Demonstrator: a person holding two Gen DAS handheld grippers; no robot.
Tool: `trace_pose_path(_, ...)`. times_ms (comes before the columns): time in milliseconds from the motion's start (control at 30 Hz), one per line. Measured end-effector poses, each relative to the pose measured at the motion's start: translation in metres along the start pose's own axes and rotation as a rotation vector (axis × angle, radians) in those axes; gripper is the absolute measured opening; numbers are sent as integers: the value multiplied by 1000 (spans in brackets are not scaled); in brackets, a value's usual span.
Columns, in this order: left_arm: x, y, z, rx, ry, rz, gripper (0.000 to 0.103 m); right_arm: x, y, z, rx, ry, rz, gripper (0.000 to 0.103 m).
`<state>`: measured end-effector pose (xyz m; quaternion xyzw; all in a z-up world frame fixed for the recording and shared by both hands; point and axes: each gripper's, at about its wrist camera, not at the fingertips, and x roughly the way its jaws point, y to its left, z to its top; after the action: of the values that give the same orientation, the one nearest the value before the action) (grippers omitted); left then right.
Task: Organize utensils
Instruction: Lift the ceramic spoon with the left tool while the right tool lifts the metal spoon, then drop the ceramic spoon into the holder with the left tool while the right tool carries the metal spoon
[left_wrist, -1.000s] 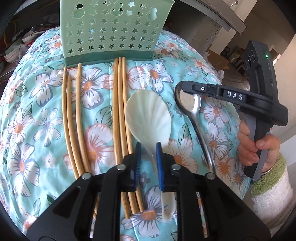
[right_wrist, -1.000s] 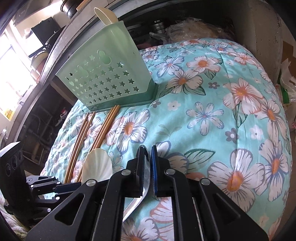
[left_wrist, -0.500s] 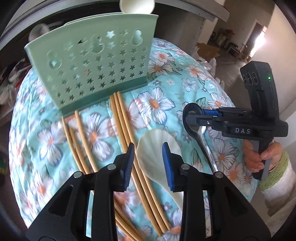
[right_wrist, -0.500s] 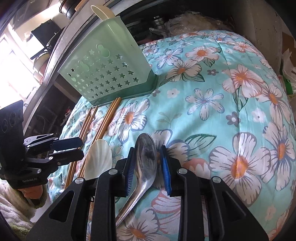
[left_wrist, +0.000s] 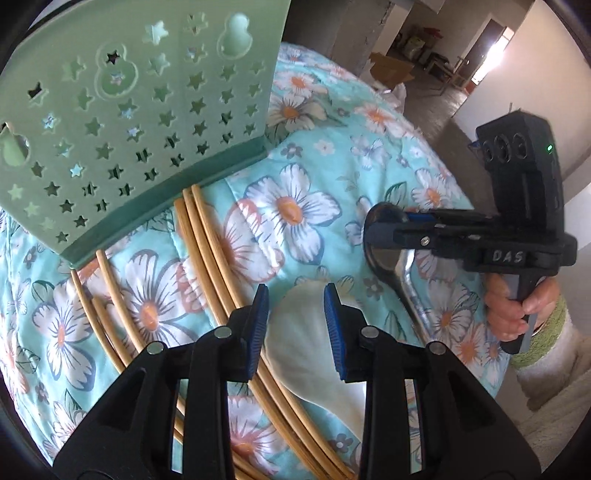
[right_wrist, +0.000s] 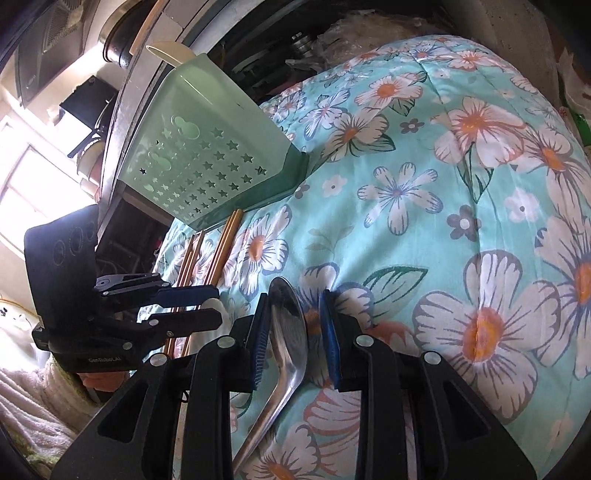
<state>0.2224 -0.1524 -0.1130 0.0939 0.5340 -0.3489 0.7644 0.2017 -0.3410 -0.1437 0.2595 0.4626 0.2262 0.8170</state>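
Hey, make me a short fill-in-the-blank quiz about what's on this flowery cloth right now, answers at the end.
1. The left hand-held gripper is open over the ____ shell-shaped spoon.
2. The right hand-held gripper straddles the bowl of a ____ spoon.
3. The green caddy is perforated with ____-shaped holes.
4. The bamboo chopsticks lie on the ____ cloth.

Answers: white; metal; star; floral

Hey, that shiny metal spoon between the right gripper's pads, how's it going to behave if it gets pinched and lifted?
The metal spoon looks polished, so it may slip against the pads. Its bent handle suggests a stiff piece that probably won't flex. Gripped at the bowl, the long handle would likely swing downward. The right gripper stands open around it.
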Motion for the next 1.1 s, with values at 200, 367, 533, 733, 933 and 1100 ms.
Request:
trace_pose_path(200,6,0,-2,0,17,-7,29,1,-6,-1,31,-12,17,24)
trace_pose_path(367,7,-4,-3,9,23,7,28,2,-7,-2,36,-18,6,21)
trace_pose_path(533,6,1,-5,-6,16,7,13,2,-8,-1,49,-17,-20,11)
trace_pose_path(733,-14,7,-8,-45,-43,0,6,-10,-1,-2,38,-53,-46,4)
trace_pose_path(933,-57,17,-15,-98,-161,29,2,-40,29,-3,-37,-155,-140,4)
trace_pose_path(1100,-104,20,-23,-116,-271,78,2,-77,55,-1,-97,-279,-197,4)
